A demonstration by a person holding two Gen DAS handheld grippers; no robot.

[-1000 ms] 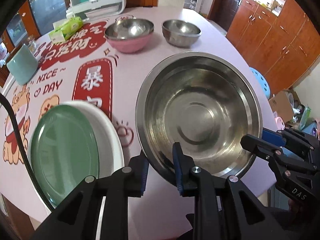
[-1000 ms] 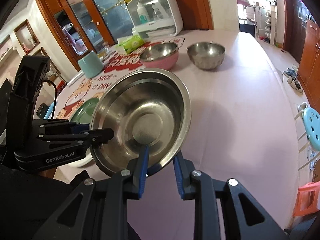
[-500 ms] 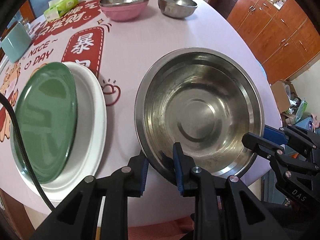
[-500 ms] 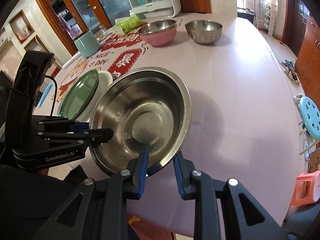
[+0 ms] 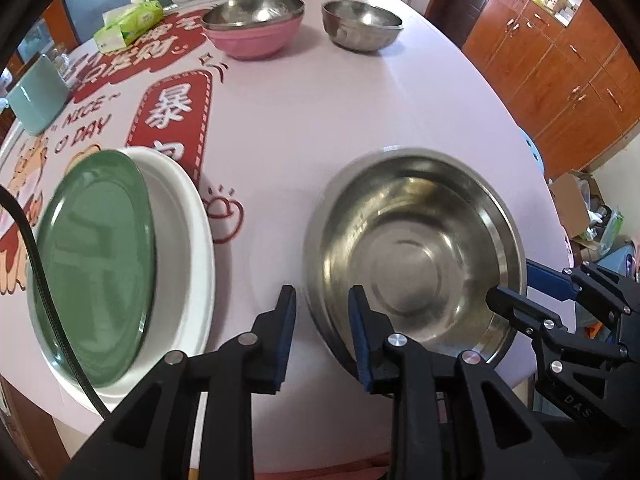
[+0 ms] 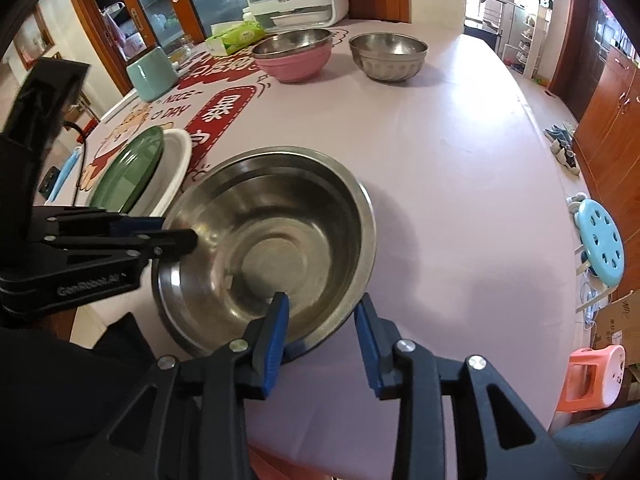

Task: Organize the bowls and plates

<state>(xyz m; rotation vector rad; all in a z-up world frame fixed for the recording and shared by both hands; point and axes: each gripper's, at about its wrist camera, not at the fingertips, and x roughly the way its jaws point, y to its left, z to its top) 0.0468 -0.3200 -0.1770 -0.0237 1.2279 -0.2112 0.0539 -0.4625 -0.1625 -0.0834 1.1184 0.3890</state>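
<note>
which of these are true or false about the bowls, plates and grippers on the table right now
1. The large steel bowl sits on the table. True.
2. The green plate lies under the white plate. False: it lies on top.
3. A steel bowl is nested in the pink bowl. True.
4. The right gripper pinches the bowl's rim shut. False: it is opening, the rim between its fingers.
</note>
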